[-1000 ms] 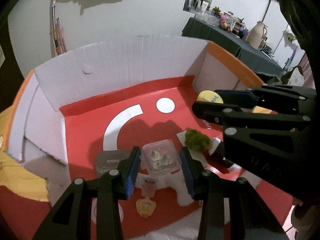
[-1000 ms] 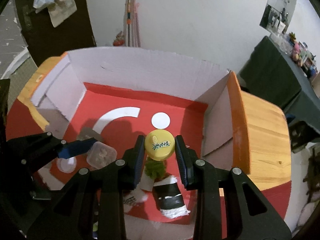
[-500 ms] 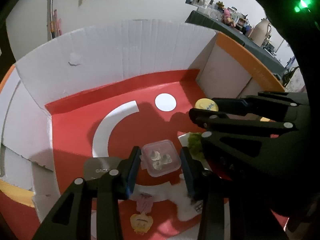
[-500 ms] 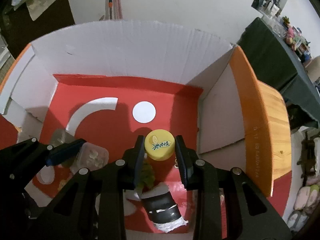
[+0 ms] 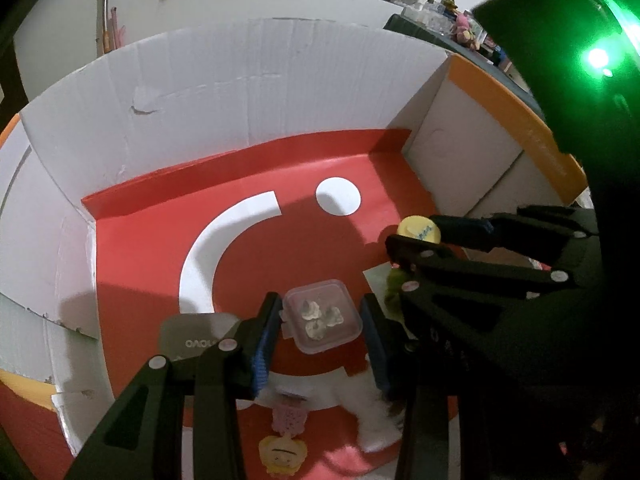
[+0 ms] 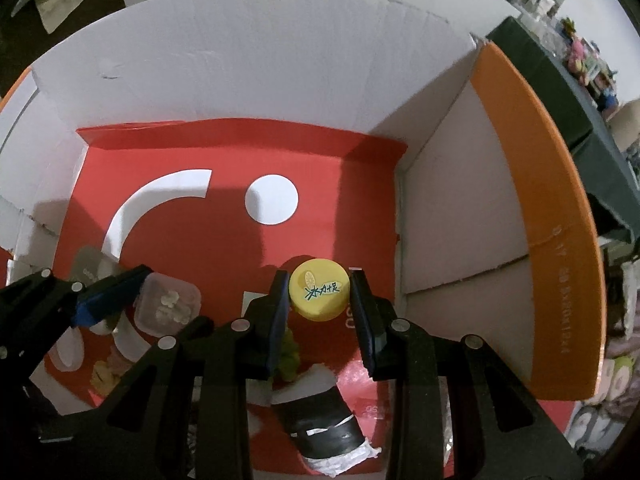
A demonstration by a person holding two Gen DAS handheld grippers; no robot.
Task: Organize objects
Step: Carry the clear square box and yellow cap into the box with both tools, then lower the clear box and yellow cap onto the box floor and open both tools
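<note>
- We are counting two claws: the left claw (image 5: 322,336) is gripping one clear lidded box (image 5: 322,321) with three pale pieces inside.
- The right claw (image 6: 319,308) is clamping one yellow bottle cap (image 6: 319,294) between its pads.
- Both are hanging inside one cardboard box (image 6: 248,52) with white walls, above its red floor (image 5: 152,240), where one black-and-white roll (image 6: 328,428) and one small doll (image 5: 283,451) are lying.
- Beyond, we are seeing a white wall and one dark-clothed table (image 6: 576,92) crowded with clutter.

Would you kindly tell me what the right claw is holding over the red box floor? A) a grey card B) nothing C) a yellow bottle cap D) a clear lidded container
C: the right claw is shut on the yellow bottle cap, its pads pressing both sides.
</note>
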